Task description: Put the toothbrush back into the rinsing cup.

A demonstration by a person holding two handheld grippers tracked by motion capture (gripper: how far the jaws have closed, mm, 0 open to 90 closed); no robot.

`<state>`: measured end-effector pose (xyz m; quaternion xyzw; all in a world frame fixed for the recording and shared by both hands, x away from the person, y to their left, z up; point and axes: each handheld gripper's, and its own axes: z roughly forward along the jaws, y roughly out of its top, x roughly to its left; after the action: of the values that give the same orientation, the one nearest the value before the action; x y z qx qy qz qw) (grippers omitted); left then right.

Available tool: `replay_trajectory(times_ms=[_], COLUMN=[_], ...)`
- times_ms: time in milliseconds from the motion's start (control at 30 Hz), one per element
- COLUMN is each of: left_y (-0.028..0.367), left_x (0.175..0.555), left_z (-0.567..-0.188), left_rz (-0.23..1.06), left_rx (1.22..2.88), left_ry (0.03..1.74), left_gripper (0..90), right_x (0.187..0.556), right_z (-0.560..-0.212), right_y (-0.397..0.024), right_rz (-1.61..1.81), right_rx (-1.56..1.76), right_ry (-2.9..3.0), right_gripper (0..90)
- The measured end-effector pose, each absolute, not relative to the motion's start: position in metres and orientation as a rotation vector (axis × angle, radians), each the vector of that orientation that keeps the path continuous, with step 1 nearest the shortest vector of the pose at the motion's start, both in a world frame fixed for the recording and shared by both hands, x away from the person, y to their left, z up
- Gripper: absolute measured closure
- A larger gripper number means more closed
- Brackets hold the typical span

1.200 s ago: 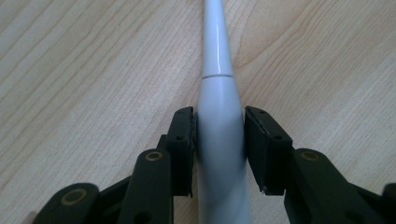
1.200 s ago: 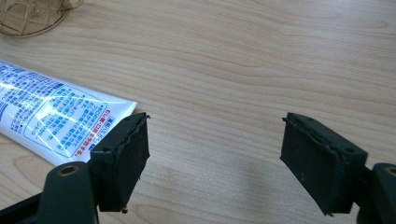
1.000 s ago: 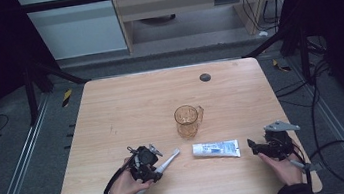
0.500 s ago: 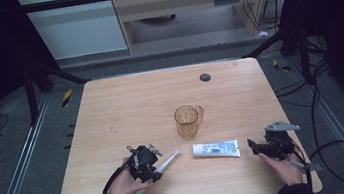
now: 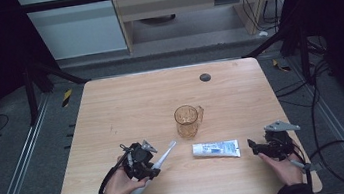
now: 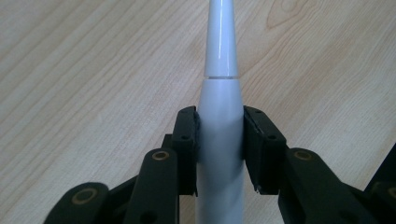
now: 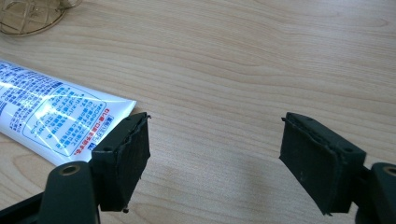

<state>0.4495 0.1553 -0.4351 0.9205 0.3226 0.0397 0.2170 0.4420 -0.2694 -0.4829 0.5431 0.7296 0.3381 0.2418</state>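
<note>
A white electric toothbrush (image 5: 163,154) lies slanted near the table's front left, its thin neck pointing toward the cup. My left gripper (image 5: 144,162) is shut on its handle; in the left gripper view both pads (image 6: 187,135) press the sides of the toothbrush (image 6: 219,116). A white toothpaste tube (image 5: 215,149) with blue print lies flat right of it. My right gripper (image 5: 255,147) rests at the front right, open and empty, just right of the tube's end. In the right gripper view the tube (image 7: 51,119) lies beside the left pad of the gripper (image 7: 215,156).
An amber see-through cup (image 5: 187,120) with a handle stands at the table's middle. A small dark disc (image 5: 205,77) sits near the far edge. Cables trail on the floor to the right of the wooden table (image 5: 125,103).
</note>
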Motion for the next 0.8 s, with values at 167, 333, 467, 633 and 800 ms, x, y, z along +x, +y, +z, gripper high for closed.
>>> replay_trajectory(times_ms=[167, 333, 467, 633, 800], left_y=[0.16, 0.165, 0.171, 0.176, 0.181], left_x=[0.448, 0.447, 0.446, 0.447, 0.451], left_z=[-0.426, -0.418, -0.409, -0.401, -0.39], left_rz=[0.138, 0.175, 0.235, 0.312, 0.393], left_rx=[2.514, 2.464, 2.37, 2.282, 2.198], left_ry=[0.898, 0.901, 0.914, 0.938, 0.951], left_gripper=[67.2, 67.2, 67.2, 67.2, 67.2], right_x=[0.442, 0.442, 0.441, 0.441, 0.44], right_z=[-0.483, -0.482, -0.483, -0.484, -0.484], right_y=[-0.269, -0.269, -0.269, -0.269, -0.268], right_rz=[0.926, 0.93, 0.94, 0.945, 0.952], right_rx=[1.485, 1.483, 1.475, 1.465, 1.461], right_ry=[1.993, 1.99, 1.98, 1.974, 1.968], right_gripper=[24.2, 24.2, 24.1, 23.7, 23.4])
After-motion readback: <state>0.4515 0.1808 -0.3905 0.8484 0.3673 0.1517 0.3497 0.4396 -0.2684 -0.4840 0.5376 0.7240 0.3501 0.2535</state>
